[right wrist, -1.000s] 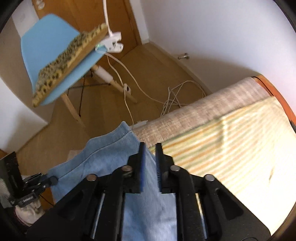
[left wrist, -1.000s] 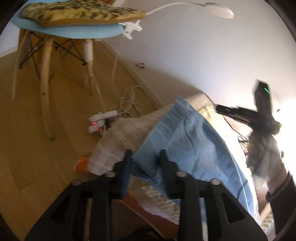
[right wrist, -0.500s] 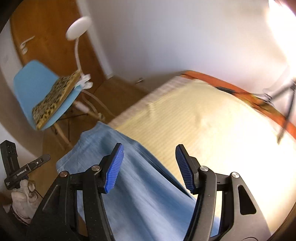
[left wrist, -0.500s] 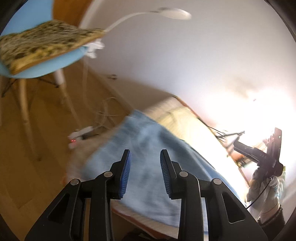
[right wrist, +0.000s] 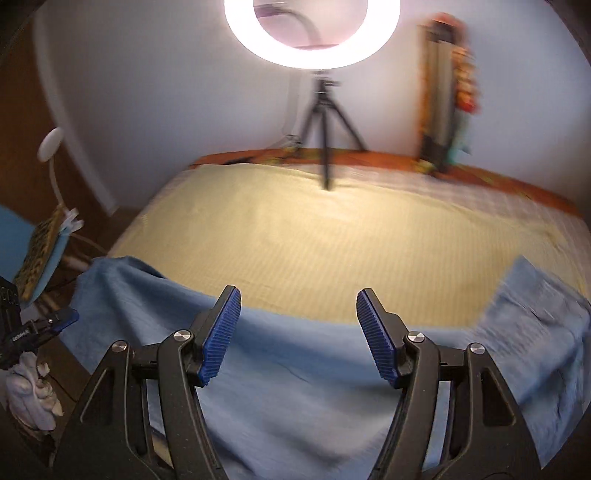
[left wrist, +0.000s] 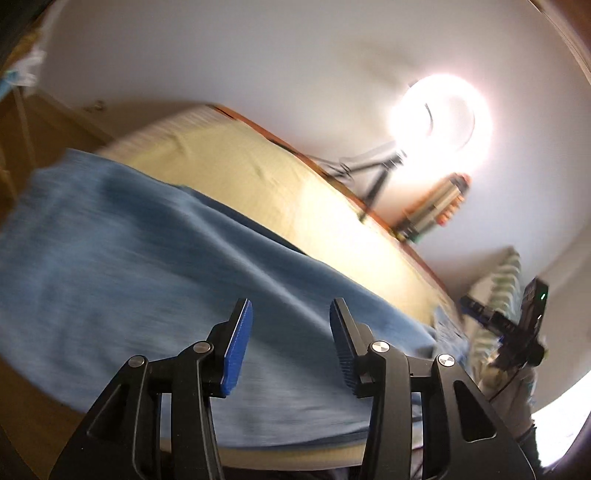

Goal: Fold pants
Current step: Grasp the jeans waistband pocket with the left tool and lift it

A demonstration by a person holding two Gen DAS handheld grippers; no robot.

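Observation:
Light blue pants [left wrist: 147,258] lie spread flat along the near edge of a bed with a pale yellow striped cover [left wrist: 258,177]. My left gripper [left wrist: 290,314] hovers above the cloth, its jaws opening with nothing between them. In the right wrist view the pants [right wrist: 295,387] stretch from left to right across the bed cover [right wrist: 314,240]. My right gripper [right wrist: 299,306] hangs over their middle, its jaws opening wide and empty. The other gripper shows at the left edge [right wrist: 37,328], held in a white-gloved hand [right wrist: 29,391].
A lit ring light [right wrist: 312,33] on a black tripod [right wrist: 327,122] stands at the bed's far side. A tall colourful stack [right wrist: 447,103] leans on the wall. A blue chair with a leopard cushion [right wrist: 37,251] and a white lamp [right wrist: 50,144] stand at left.
Both grippers let go of the pants' end by the chair and swung along the bed toward the ring light. Their jaws spread apart, the right much wider than before.

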